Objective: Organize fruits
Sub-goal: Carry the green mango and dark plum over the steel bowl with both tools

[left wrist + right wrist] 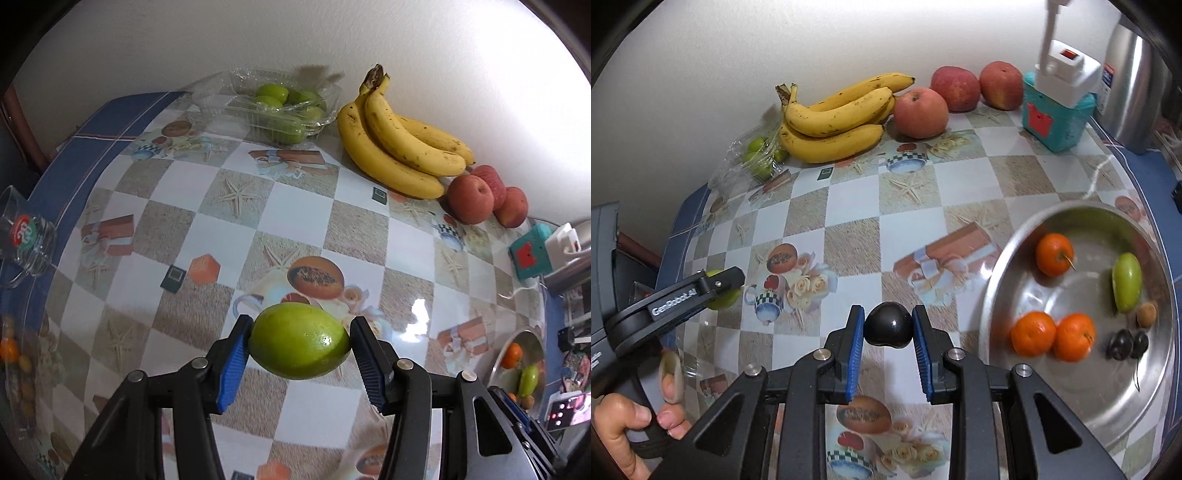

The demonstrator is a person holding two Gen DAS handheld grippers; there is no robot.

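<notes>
My left gripper (300,341) is shut on a green fruit (299,340) and holds it above the patterned table; it also shows at the left of the right wrist view (722,284). My right gripper (888,328) is shut on a dark plum-like fruit (887,325), just left of a steel bowl (1008,243). The bowl holds three oranges (1054,254), a green fruit (1126,282), dark fruits (1126,343) and a small brown one (1147,314).
Against the wall lie a clear tray of green fruits (284,107), a banana bunch (395,136) and three red apples (471,197). A teal box with a white plug (1058,107) and a steel kettle (1134,81) stand at the right. A glass (27,243) sits at the left edge.
</notes>
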